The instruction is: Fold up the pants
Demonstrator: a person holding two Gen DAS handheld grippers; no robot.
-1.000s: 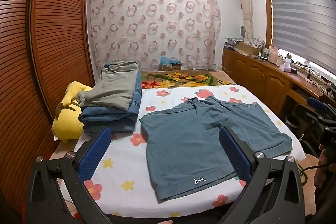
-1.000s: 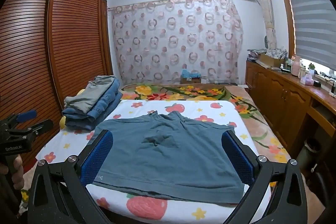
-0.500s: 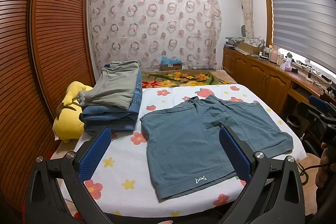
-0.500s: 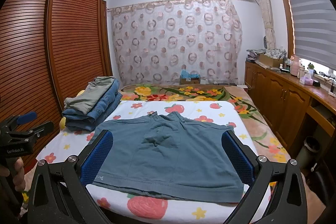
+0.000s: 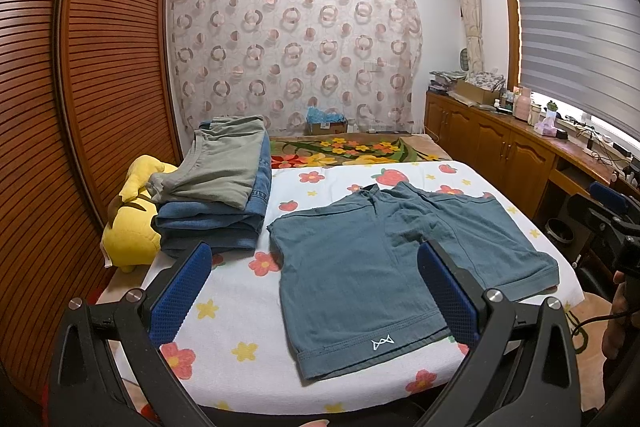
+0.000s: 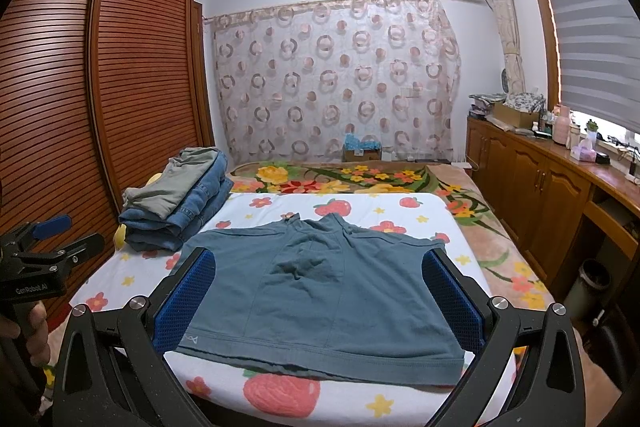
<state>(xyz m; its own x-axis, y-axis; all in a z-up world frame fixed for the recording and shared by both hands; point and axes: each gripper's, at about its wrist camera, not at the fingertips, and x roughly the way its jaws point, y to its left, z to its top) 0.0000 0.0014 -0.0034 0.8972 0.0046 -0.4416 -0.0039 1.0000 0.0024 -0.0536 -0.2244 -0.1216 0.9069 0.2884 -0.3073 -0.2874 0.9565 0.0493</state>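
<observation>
Two sets of tongs hung wide open and empty at the foot of the bed [image 5: 224,359], my left tongs [image 5: 316,301] and right tongs [image 6: 318,301] each holding nothing. I judged they were held back there to frame the teal shorts [image 5: 384,267] before any grab. Just beyond, the shorts lay spread flat on the flowered sheet, legs apart, ready for a first fold. Farther left, a stack of folded pants [image 5: 224,195] sat beside a yellow plush toy [image 5: 130,227], probably where finished pieces went.
</observation>
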